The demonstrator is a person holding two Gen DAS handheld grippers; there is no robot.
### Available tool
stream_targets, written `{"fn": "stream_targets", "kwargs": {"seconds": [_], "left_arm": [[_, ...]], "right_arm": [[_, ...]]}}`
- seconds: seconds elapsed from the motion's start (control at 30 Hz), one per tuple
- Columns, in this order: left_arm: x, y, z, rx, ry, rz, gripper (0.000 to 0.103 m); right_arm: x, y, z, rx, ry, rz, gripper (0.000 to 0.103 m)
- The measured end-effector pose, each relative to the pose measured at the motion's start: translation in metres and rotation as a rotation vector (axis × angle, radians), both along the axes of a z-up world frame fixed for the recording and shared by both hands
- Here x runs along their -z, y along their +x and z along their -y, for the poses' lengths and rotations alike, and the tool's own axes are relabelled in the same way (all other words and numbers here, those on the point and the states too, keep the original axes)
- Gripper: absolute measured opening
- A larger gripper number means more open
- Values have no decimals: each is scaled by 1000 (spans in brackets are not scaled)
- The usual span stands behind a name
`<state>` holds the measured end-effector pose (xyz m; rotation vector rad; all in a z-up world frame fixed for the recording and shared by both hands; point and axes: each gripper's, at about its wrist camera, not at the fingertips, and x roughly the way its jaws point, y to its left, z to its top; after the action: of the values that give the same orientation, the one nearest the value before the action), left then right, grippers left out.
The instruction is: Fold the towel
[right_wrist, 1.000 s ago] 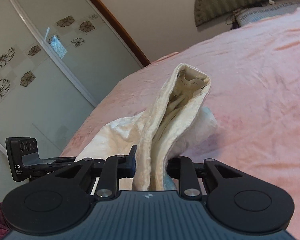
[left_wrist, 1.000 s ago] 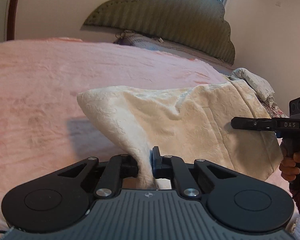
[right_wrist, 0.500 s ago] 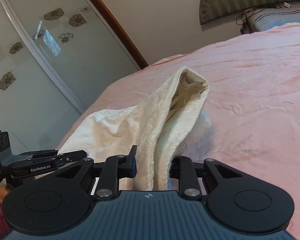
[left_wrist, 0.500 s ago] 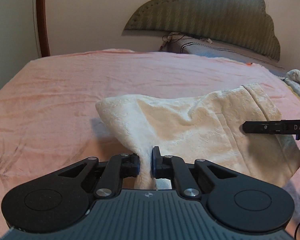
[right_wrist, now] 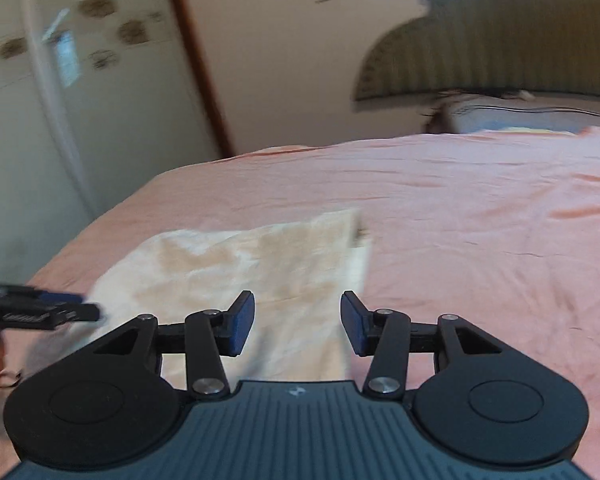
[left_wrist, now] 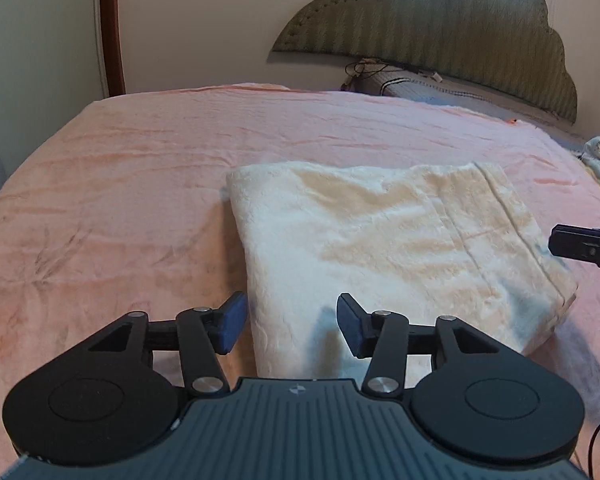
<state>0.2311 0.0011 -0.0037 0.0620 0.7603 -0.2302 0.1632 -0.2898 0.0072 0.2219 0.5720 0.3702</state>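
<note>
Cream plush folded towel (left_wrist: 384, 248) lies flat on pink bedspread (left_wrist: 120, 184).
Left gripper (left_wrist: 292, 326) & right gripper (right_wrist: 298, 324) jaws just opened, empty; towel soft, limp, light: pinch near-edge corners.

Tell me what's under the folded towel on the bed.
The cream towel lies flat on the pink bedspread. Its lower layers, and the bedspread directly beneath, are covered.

one towel (left_wrist: 388, 248), two grippers (left_wrist: 292, 326), one bed (left_wrist: 140, 168)
</note>
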Motion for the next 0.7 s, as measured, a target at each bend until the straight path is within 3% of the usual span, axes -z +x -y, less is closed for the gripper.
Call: {"fn": "stream_targets", "kwargs": {"seconds": [0.07, 0.1, 0.13, 0.2, 0.3, 0.4, 0.5, 0.7], "left_arm": [[12, 1, 6, -8, 52, -13, 58], [16, 3, 7, -18, 65, -13, 61], [18, 4, 6, -39, 68, -11, 65], [10, 0, 3, -72, 60, -6, 62], [-4, -17, 0, -72, 55, 48, 66], [3, -23, 7, -50, 86, 24, 69], [11, -27, 8, -89, 85, 3, 69], [2, -41, 9, -92, 82, 12, 74]], "right_arm": [[4, -6, -13, -123, 30, -27, 46], [10, -4, -19, -127, -5, -51, 46], [16, -1, -25, -90, -68, -77, 45], [27, 2, -23, -15, -94, -113, 45], [15, -18, -29, 1, -57, -49, 48], [16, -25, -45, -18, -82, -25, 57], [30, -19, -51, 18, -126, -75, 57], [4, -45, -66, 0, -175, 13, 57]]}}
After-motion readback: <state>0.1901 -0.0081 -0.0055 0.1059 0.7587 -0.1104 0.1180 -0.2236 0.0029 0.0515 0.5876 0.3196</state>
